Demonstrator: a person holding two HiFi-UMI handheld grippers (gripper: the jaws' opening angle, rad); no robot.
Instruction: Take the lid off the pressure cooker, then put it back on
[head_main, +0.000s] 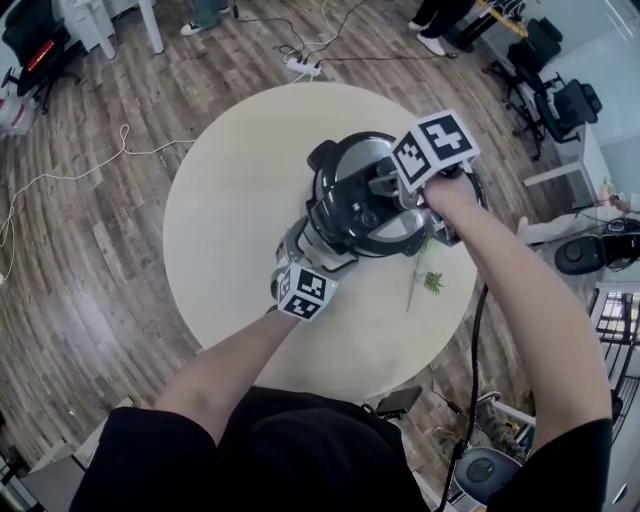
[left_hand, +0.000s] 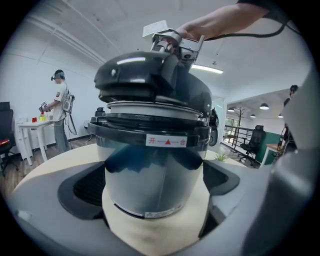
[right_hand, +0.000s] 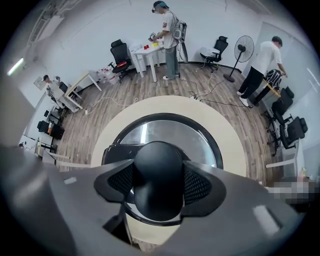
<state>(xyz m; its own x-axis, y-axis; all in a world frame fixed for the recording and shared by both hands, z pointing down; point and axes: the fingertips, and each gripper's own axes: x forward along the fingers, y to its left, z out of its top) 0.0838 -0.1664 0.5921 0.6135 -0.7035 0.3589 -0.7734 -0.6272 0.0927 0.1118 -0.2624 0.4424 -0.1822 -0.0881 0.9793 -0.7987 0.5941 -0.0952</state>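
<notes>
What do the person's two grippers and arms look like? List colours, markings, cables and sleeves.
The left gripper and right gripper have grey jaws with black textured pads. Each carries a white cube with black square markers. A black cable trails from the right one. The person wears a black short-sleeved shirt.

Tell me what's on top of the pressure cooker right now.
The lid covers the pressure cooker, the right gripper clamped on its black knob. The lid hides the inside, and whether it is fully seated isn't clear.
</notes>
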